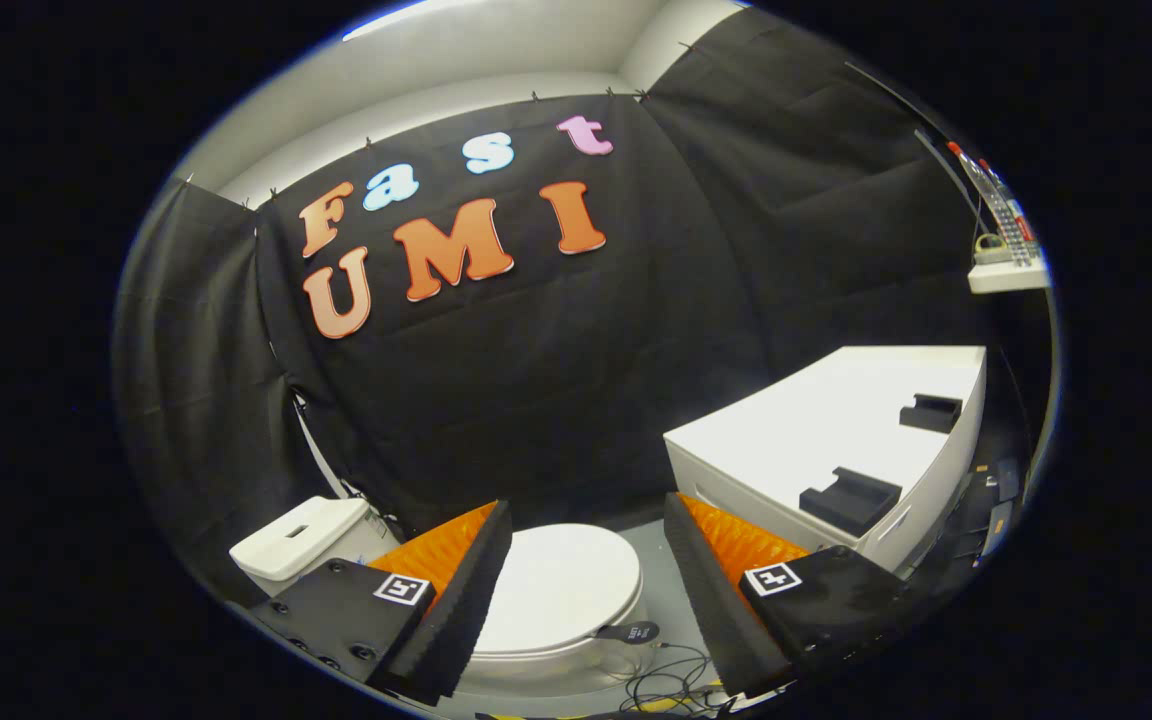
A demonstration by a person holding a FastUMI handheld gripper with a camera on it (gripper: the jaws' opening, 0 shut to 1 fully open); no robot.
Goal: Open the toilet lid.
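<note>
While the toilet lid (561, 580) lies closed, gripper (586, 520) above it, fingers wide apart (nothing held).

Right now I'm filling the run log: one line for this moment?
gripper: open, above toilet | toilet lid: closed, between fingers | contact: none | white cabinet: beside

Spread jaws leave open room above toilet lid (561, 585); white cabinet (826, 440) crowds beside.
</note>
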